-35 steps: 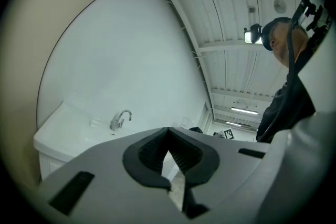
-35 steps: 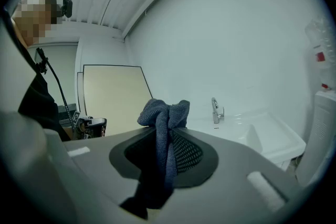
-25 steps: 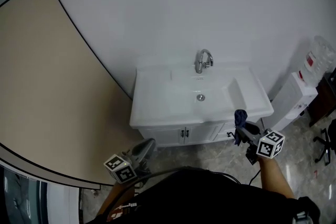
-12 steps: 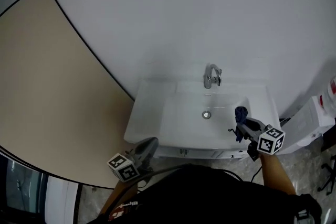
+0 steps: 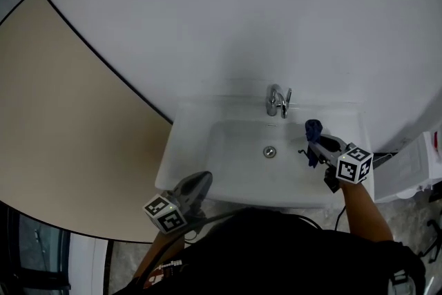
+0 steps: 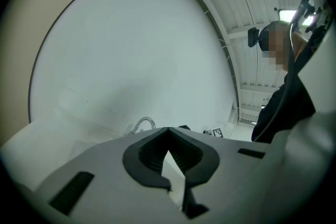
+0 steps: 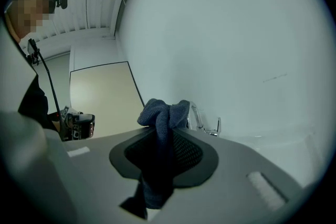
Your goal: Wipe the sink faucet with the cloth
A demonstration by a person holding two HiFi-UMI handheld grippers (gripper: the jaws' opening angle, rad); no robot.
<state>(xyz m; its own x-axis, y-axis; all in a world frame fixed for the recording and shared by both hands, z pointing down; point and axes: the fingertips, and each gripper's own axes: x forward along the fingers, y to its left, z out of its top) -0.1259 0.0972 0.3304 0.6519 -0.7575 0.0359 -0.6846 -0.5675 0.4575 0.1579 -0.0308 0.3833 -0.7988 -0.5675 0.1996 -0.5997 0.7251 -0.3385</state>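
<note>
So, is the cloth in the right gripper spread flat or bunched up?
Bunched up. The dark blue cloth is crumpled into a wad, pinched in the right gripper, with a tail hanging below the jaws.

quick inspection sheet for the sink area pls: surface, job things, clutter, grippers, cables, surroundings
surface: white sink, basin bare apart from the drain
job's things: chrome faucet at the sink's back rim; dark blue cloth held in the right gripper
clutter: nothing seen
grippers: left gripper at the sink's front left edge, jaws together, empty; right gripper over the basin's right side, jaws closed on the cloth, short of the faucet
cables: thin dark cable hanging by the person, seen in the right gripper view
surroundings: white wall behind, beige panel to the left, white unit to the right
</note>
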